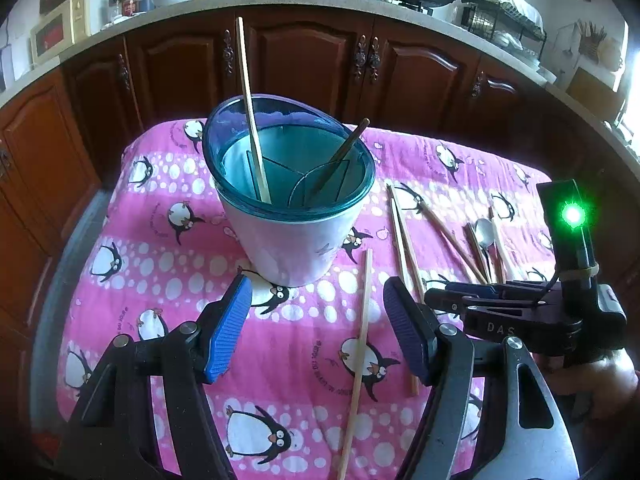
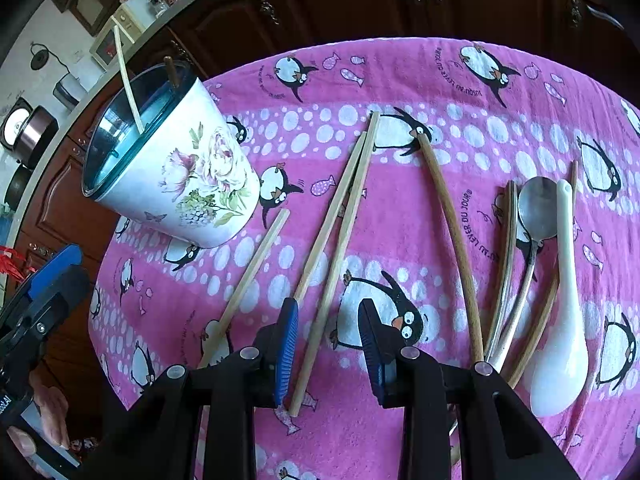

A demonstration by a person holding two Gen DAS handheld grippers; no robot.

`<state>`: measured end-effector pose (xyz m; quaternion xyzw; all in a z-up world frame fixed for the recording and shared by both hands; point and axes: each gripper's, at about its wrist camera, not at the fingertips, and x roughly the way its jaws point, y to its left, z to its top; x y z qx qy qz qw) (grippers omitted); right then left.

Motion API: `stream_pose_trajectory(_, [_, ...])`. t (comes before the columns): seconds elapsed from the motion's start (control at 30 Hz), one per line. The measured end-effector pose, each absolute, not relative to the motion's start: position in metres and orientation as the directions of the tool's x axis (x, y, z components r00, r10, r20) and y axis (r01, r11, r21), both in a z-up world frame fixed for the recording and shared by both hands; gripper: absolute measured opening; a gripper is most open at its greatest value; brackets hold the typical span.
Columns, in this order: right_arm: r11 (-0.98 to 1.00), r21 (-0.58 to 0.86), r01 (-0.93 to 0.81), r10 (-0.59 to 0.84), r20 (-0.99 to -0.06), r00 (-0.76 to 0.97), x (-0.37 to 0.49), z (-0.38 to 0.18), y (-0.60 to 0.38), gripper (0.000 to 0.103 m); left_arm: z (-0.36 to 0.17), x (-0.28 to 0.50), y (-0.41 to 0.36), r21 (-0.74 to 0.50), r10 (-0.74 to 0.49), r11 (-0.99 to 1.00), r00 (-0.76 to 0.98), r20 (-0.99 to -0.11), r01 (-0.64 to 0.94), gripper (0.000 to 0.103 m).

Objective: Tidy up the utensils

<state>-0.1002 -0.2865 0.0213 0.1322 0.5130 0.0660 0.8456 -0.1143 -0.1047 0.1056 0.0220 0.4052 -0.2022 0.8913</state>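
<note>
A white floral utensil holder [image 1: 288,208] with a teal rim stands on the pink penguin cloth; it also shows in the right wrist view [image 2: 180,172]. A light chopstick [image 1: 252,112] and a dark-handled utensil [image 1: 344,152] stand in it. My left gripper [image 1: 316,328] is open and empty, in front of the holder, above a loose chopstick [image 1: 360,344]. My right gripper [image 2: 328,352] is open and empty, low over a pair of chopsticks [image 2: 336,232]. To the right lie a curved wooden stick [image 2: 452,240], a metal spoon [image 2: 536,208] and a white ceramic spoon [image 2: 564,320].
The cloth [image 1: 160,240] covers a small table. Dark wooden cabinets [image 1: 300,60] stand behind it, under a counter with pots, bottles and a dish rack [image 1: 500,20]. My right gripper's body with a green light [image 1: 572,216] shows at the left wrist view's right side.
</note>
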Motion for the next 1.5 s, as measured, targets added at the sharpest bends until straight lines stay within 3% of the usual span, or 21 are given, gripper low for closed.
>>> stream_pose_trajectory(0.1, [0.959, 0.28, 0.029, 0.238, -0.86, 0.452, -0.094, 0.017, -0.284, 0.031, 0.103, -0.114, -0.106, -0.12, -0.338, 0.918, 0.587, -0.736, 0.379, 0.069])
stream_pose_trajectory(0.23, [0.953, 0.299, 0.042, 0.251, -0.864, 0.437, -0.09, 0.007, -0.284, 0.009, 0.099, -0.113, -0.107, -0.11, -0.333, 0.917, 0.583, -0.741, 0.383, 0.068])
stream_pose_trajectory(0.33, [0.934, 0.353, 0.053, 0.296, -0.849, 0.437, -0.097, 0.009, -0.291, 0.0, 0.094, -0.111, -0.106, -0.106, -0.326, 0.919, 0.578, -0.748, 0.381, 0.068])
stream_pose_trajectory(0.5, [0.907, 0.417, 0.052, 0.363, -0.84, 0.403, -0.135, 0.012, -0.302, 0.0, 0.08, -0.107, -0.106, -0.119, -0.326, 0.918, 0.553, -0.767, 0.377, 0.068])
stream_pose_trajectory(0.63, [0.937, 0.349, 0.022, 0.303, -0.841, 0.449, -0.143, 0.021, -0.299, 0.001, 0.068, -0.105, -0.115, -0.13, -0.329, 0.915, 0.52, -0.788, 0.381, 0.068])
stream_pose_trajectory(0.67, [0.936, 0.352, 0.026, 0.303, -0.838, 0.453, -0.14, 0.023, -0.298, 0.003, 0.068, -0.105, -0.117, -0.129, -0.33, 0.914, 0.518, -0.789, 0.385, 0.068])
stream_pose_trajectory(0.73, [0.925, 0.378, 0.033, 0.321, -0.826, 0.463, -0.128, 0.026, -0.296, 0.024, 0.069, -0.108, -0.12, -0.121, -0.331, 0.91, 0.52, -0.787, 0.396, 0.068])
stream_pose_trajectory(0.77, [0.925, 0.378, 0.034, 0.32, -0.824, 0.468, -0.123, 0.026, -0.294, 0.026, 0.069, -0.109, -0.12, -0.115, -0.329, 0.909, 0.522, -0.787, 0.401, 0.068])
stream_pose_trajectory(0.87, [0.936, 0.348, 0.045, 0.294, -0.848, 0.441, -0.102, 0.017, -0.287, 0.025, 0.068, -0.107, -0.117, -0.106, -0.318, 0.913, 0.525, -0.79, 0.393, 0.068])
stream_pose_trajectory(0.93, [0.937, 0.344, 0.056, 0.292, -0.863, 0.412, -0.093, 0.005, -0.285, 0.012, 0.067, -0.104, -0.114, -0.118, -0.319, 0.916, 0.519, -0.793, 0.383, 0.068])
stream_pose_trajectory(1.03, [0.925, 0.373, 0.07, 0.312, -0.854, 0.417, -0.1, 0.004, -0.291, 0.006, 0.064, -0.102, -0.112, -0.116, -0.312, 0.919, 0.518, -0.796, 0.376, 0.068])
stream_pose_trajectory(1.33, [0.9, 0.433, 0.046, 0.405, -0.872, 0.275, -0.176, 0.011, -0.291, 0.007, 0.046, -0.096, -0.128, -0.128, -0.326, 0.903, 0.461, -0.825, 0.411, 0.068])
stream_pose_trajectory(1.43, [0.921, 0.388, 0.035, 0.354, -0.87, 0.342, -0.169, 0.024, -0.293, 0.01, 0.042, -0.094, -0.141, -0.112, -0.326, 0.893, 0.455, -0.829, 0.436, 0.065])
stream_pose_trajectory(1.5, [0.922, 0.385, 0.047, 0.34, -0.859, 0.382, -0.155, 0.031, -0.296, 0.01, 0.038, -0.09, -0.15, -0.099, -0.321, 0.888, 0.452, -0.832, 0.449, 0.058])
